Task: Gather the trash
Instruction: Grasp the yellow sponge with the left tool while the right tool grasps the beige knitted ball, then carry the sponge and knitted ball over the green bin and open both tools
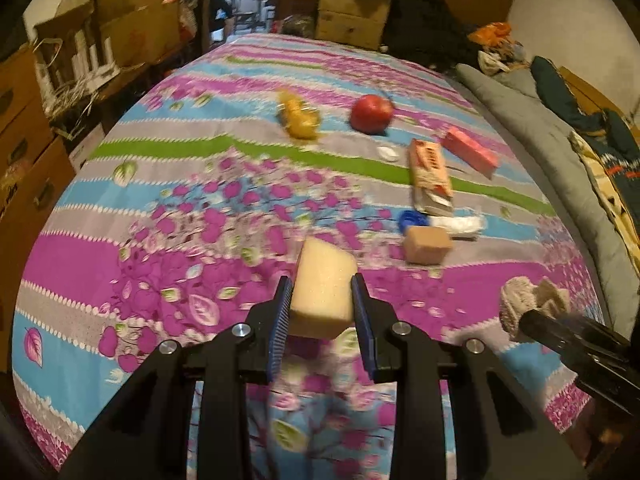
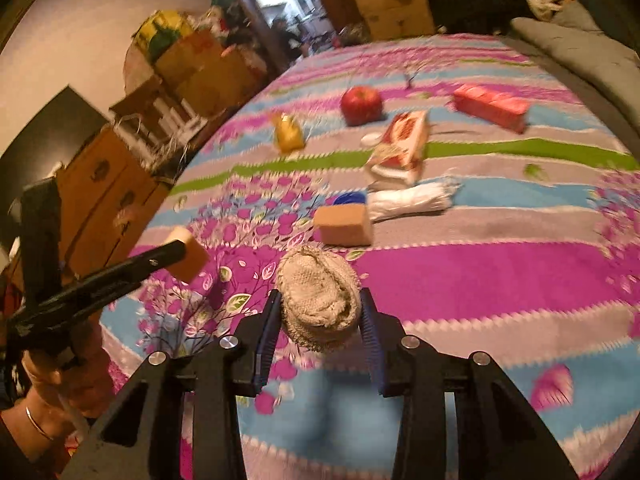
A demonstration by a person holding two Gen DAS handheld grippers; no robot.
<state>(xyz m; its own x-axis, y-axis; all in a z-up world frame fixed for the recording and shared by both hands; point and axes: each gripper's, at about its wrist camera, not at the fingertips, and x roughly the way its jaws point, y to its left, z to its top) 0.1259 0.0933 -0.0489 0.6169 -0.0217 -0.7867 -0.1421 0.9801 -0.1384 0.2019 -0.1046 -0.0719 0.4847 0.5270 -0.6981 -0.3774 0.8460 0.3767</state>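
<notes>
The left tongs [image 1: 323, 304] are clamped on a pale sponge [image 1: 325, 280], the right tongs [image 2: 320, 320] on what looks like a balled knit rag [image 2: 318, 296], both above the bed [image 1: 80, 240]. Keep both squeezes firm while carrying; more trash lies beyond.

Sponges: I am counting one, a pale sponge [image 1: 323, 286] clamped in my left claw [image 1: 323, 304].
Cloth wads: one, a knitted rag [image 2: 320, 294] pinched in my right claw [image 2: 320, 316].
Brown blocks: one brown block [image 2: 344, 224] lying ahead of my right claw.
Apples: one red apple [image 2: 361, 105] sitting far ahead.
Red boxes: one pink-red box [image 2: 491, 108], far ahead to the right.
Printed packets: one printed packet [image 2: 402, 146] beyond the block.
Yellow wrappers: one yellow wrapper [image 2: 288, 134], ahead to the left.
Blue caps: one blue cap [image 2: 350, 199] just behind the block.
White bundles: one white bundle [image 2: 408, 202] beside the cap.
White lids: one small white lid [image 1: 388, 153].
</notes>
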